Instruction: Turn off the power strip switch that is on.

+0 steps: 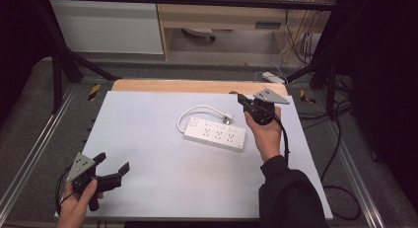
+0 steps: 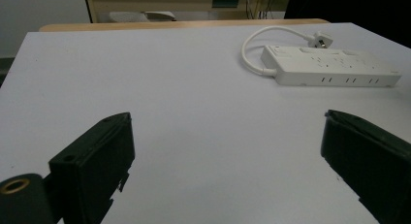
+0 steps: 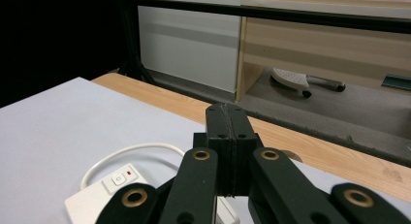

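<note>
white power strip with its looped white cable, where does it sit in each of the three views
High view: the white plastic power strip lies right of centre on the grey table mat, beside the right gripper.
Left gripper view: upper right, far beyond the open jaws.
Right gripper view: bottom left, its switch end showing beside the shut jaws.
Shared landmark: the looped white cable at the strip's switch end.

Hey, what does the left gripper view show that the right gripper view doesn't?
Left gripper view: open tongs over bare white mat, the power strip's whole length and its plug.
Right gripper view: shut tongs, a chair base on the floor, the strip's red-lit switch.
Both: the strip, its white cable, the table's wooden edge.
</note>
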Demonstrator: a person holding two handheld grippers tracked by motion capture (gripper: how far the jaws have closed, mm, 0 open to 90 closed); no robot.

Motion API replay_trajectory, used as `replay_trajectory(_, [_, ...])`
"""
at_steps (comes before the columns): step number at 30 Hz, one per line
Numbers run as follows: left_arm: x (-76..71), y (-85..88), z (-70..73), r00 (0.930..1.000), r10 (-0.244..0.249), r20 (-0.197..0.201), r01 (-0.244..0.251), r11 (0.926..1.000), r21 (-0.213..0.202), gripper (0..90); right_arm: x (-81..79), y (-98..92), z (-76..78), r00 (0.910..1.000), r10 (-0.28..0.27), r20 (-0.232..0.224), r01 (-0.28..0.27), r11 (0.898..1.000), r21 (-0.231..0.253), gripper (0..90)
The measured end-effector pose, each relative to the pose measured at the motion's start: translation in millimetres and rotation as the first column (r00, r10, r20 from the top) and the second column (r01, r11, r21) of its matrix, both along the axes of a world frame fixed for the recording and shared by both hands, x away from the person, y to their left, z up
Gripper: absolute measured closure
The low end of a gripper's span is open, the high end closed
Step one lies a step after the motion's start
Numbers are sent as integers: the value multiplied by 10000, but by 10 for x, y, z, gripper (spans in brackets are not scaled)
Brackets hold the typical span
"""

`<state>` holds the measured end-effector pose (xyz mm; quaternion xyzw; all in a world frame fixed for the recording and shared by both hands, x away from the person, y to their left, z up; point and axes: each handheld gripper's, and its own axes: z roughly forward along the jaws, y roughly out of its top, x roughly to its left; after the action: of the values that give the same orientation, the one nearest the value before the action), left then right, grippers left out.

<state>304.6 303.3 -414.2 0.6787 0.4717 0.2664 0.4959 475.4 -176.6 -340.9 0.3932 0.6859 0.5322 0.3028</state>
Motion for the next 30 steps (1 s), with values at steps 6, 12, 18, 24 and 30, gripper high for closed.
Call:
replay_trajectory(6, [1,-2,-1,10000,-52,-9,52,10000,11,49,108,41,-33,9998,-19,-176,19,10000,14,900])
replay_trajectory(12, [3,-7,-7,9999,-112,-74,113,9999,24,49,186,101,-104,9991,58,-421,-58,10000,-3,900])
replay_trajectory(18, [0,-11,-4,9999,-131,-42,131,9999,22,50,254,188,-213,9976,120,-680,-130,9998,-154,900])
replay_trajectory(24, [0,-11,-5,9999,-148,-58,148,9999,-2,50,324,213,-293,9964,12,-843,-26,9999,-168,900])
replay_trajectory(30, [1,-15,-5,9998,-182,-42,182,9998,20,50,368,224,-360,9949,-61,-1010,38,9997,-224,900])
